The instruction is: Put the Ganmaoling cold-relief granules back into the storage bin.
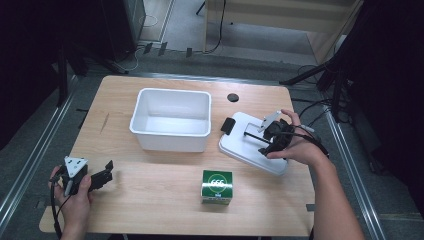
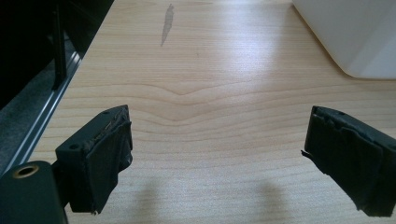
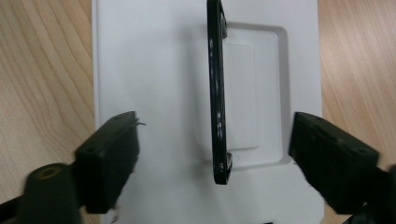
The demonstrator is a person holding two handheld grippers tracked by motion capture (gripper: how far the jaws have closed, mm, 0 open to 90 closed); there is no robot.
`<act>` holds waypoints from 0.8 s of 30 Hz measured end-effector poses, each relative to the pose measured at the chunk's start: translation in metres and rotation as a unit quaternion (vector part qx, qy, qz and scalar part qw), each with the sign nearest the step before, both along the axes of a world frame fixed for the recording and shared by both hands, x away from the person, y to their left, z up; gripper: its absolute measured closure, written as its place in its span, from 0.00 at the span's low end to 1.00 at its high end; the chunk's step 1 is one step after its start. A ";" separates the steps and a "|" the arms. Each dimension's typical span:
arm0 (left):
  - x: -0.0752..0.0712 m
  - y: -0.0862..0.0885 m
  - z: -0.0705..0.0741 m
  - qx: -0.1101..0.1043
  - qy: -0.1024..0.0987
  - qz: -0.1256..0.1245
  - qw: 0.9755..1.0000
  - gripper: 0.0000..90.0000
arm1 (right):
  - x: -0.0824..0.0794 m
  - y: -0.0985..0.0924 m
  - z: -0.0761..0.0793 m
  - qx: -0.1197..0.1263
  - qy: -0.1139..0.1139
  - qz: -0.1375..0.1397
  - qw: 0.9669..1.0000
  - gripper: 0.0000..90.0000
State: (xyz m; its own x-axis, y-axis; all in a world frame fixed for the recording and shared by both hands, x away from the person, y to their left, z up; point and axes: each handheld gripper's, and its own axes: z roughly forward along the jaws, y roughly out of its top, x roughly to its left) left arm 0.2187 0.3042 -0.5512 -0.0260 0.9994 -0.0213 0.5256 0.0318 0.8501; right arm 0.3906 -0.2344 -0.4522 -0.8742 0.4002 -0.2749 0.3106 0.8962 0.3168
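With fingers spread, right gripper [image 3: 212, 158] straddles the lid's handle [image 3: 217, 93].

- The white bin [image 2: 355, 37] is cut off by the left gripper view's top and right edges.
- The green box's [image 1: 217, 186] label print is too small to read.
- The lid's [image 3: 154, 70] near end runs past the right gripper view's bottom edge.

From my remote seat, I am reading just one marking: the green box [image 1: 217, 186] sitting at the near edge of the table [image 1: 150, 200] is showing what looks like "666" in white figures inside a white ring on its top face. A small blue-and-white label on its front face is staying too small for me to read.
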 end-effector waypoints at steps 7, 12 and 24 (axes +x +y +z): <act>0.000 0.000 0.000 0.000 -0.001 -0.001 1.000 0.09 | -0.009 0.007 0.008 0.001 0.008 0.013 1.000 0.00; 0.000 0.000 0.000 -0.001 -0.001 0.000 1.000 0.09 | -0.016 0.013 0.012 0.006 0.005 0.024 1.000 0.00; 0.000 0.000 0.000 -0.001 0.000 -0.001 1.000 0.09 | -0.032 0.032 0.010 -0.006 0.001 0.045 0.999 0.00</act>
State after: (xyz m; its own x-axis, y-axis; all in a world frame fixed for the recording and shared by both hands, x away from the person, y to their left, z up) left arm 0.2187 0.3040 -0.5512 -0.0247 0.9994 -0.0230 0.5249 0.0325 0.8505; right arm 0.3589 -0.2023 -0.4421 -0.9074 0.3159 -0.2770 0.2290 0.9247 0.3042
